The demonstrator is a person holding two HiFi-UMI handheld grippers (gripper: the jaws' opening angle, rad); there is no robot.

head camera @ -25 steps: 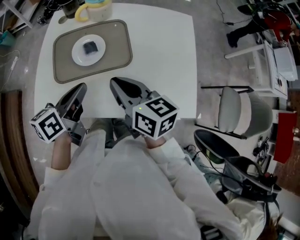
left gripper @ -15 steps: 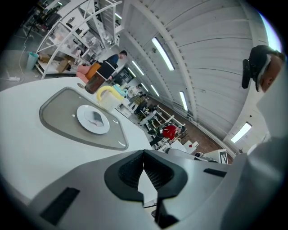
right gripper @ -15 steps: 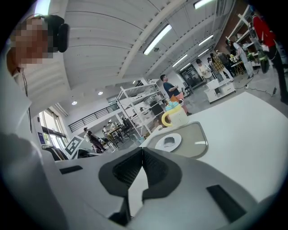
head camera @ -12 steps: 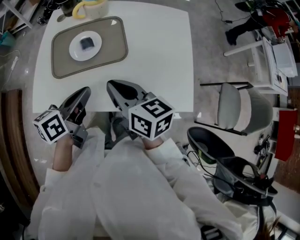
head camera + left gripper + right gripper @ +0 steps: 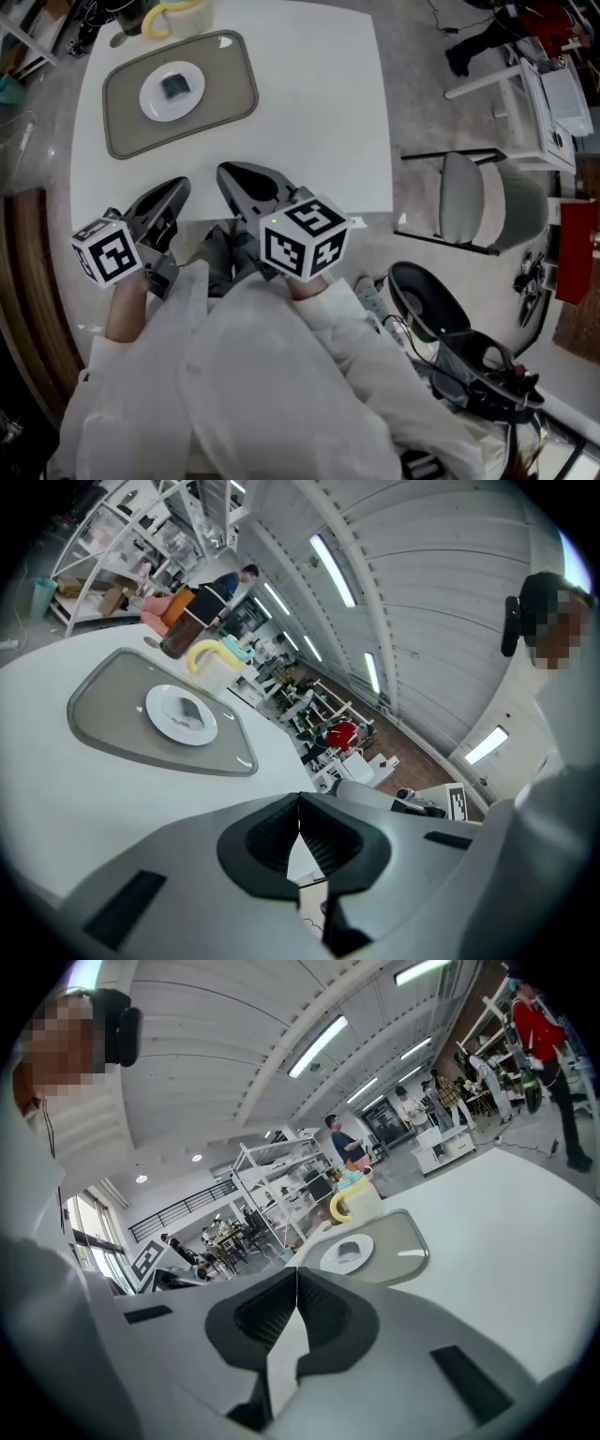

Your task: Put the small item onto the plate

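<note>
The small item point(image 5: 174, 85), dark and low, lies in the middle of the white plate point(image 5: 150, 105) on the grey mat point(image 5: 225, 94); the task looks done. It seems light and stiff, hardly fragile; I would pinch it across its 2 opposite edges. The left gripper point(image 5: 178, 186) and right gripper point(image 5: 225, 171) are both pressed together on nothing, well apart from the plate.

The small item point(image 5: 174, 85) lies on the plate point(image 5: 153, 105), the plate on a mat point(image 5: 230, 86) on the counter point(image 5: 309, 112). A mug point(image 5: 187, 11) stands behind the plate; the left hand-held gripper point(image 5: 178, 186) and right hand-held gripper point(image 5: 229, 172) hang well before it.
</note>
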